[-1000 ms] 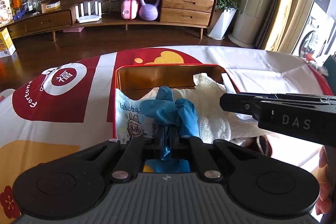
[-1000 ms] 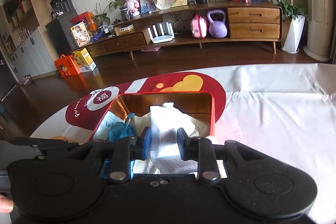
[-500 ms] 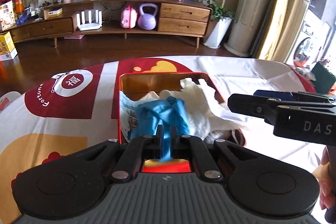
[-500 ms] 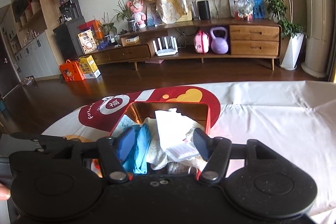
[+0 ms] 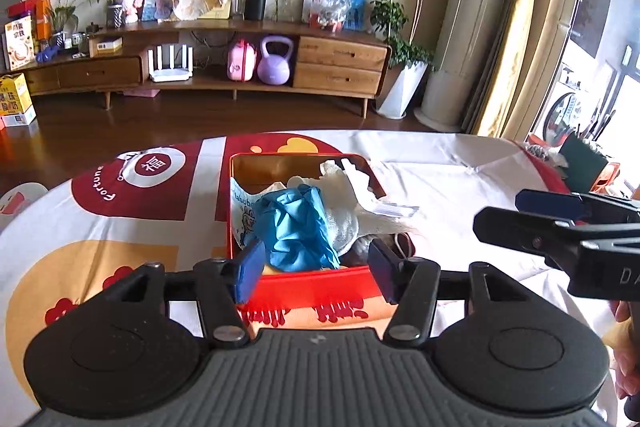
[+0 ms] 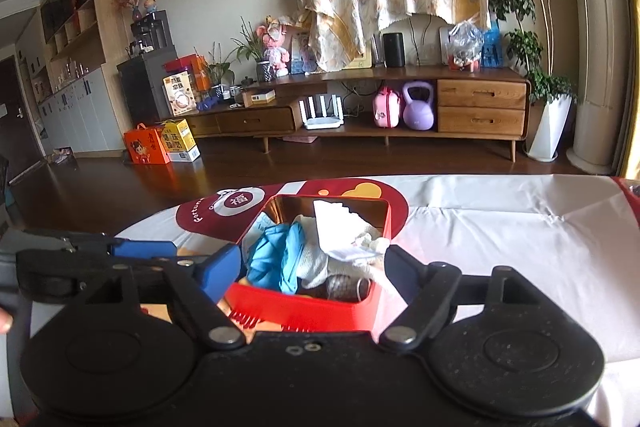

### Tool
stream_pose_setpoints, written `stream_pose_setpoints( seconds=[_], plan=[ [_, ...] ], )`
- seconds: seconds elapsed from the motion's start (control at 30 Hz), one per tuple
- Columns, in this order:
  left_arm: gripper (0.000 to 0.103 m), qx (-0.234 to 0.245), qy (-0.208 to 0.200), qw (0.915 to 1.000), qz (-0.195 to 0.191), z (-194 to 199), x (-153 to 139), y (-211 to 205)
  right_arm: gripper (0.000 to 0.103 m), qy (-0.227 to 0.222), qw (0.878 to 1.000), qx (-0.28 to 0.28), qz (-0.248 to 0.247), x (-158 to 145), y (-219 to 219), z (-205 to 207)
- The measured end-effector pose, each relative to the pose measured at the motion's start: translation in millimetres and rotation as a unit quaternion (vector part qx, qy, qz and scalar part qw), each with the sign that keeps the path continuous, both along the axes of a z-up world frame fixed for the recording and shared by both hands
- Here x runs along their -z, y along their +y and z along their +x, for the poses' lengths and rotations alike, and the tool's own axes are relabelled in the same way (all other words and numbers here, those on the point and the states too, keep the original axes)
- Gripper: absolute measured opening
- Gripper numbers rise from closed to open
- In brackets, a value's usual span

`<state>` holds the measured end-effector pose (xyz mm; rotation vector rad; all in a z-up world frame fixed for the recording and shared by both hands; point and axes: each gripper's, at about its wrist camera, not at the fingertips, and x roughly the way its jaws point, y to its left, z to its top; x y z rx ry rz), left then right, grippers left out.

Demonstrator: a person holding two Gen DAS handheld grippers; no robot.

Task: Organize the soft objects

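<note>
A red tin box [image 5: 308, 287] [image 6: 304, 307] sits on the table, filled with soft things. A crumpled blue glove [image 5: 296, 227] [image 6: 272, 259] lies at its front left, a white mesh cloth [image 5: 348, 195] [image 6: 320, 263] and white tissue [image 6: 334, 223] beside it, and a printed packet [image 5: 240, 211] against the left wall. My left gripper [image 5: 316, 269] is open and empty, pulled back above the box's near edge. My right gripper [image 6: 310, 273] is open and empty, also just short of the box; it shows at the right in the left wrist view [image 5: 560, 227].
The table carries a white, red and yellow printed cloth [image 5: 120, 187] [image 6: 500, 227]. Beyond it is dark wood floor and a long wooden sideboard [image 5: 240, 67] [image 6: 380, 107] with toys and a kettlebell. A dark green object [image 5: 580, 163] stands at the table's far right.
My left gripper let go of the blue glove and opened; my right gripper let go of the white tissue and opened. Both drew back and up from the box.
</note>
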<state>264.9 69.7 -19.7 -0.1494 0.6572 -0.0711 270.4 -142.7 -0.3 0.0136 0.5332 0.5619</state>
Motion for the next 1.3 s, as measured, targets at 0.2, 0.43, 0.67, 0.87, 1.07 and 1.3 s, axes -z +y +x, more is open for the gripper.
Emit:
stream_pose_setpoints(
  seconds=[0.2,0.43,0.67,0.87,1.07,1.3],
  plan=[
    [0.072,-0.006,-0.019,0.9998,-0.003,-31.1,-9.9,-3.4,0.093,-0.014,1.0,0.003,0.004,-2.0,-11.7,-27.4],
    [0.08,-0.002,-0.035,0.9994,-0.008,-61.2,-16.0,-8.7,0.103,-0.027,1.0,0.01,0.011,-2.1,-21.5,-52.8],
    [0.085,-0.007,-0.041,0.9991,-0.009,-87.0,-15.4,-15.4,0.103,-0.035,0.999,0.021,0.009,4.4,-28.8,-71.8],
    [0.1,-0.011,-0.05,0.9986,-0.011,-105.8,-12.0,-18.7,0.103,-0.044,0.998,0.04,0.003,12.6,-35.0,-82.7],
    [0.103,-0.019,-0.052,0.9985,-0.007,-116.4,-9.9,-21.2,0.103,-0.054,0.997,0.053,0.001,17.8,-36.9,-92.6],
    [0.103,-0.023,-0.058,0.998,-0.003,-124.5,-11.8,-24.7,0.103,-0.054,0.997,0.058,-0.003,17.6,-36.7,-93.8]
  ],
)
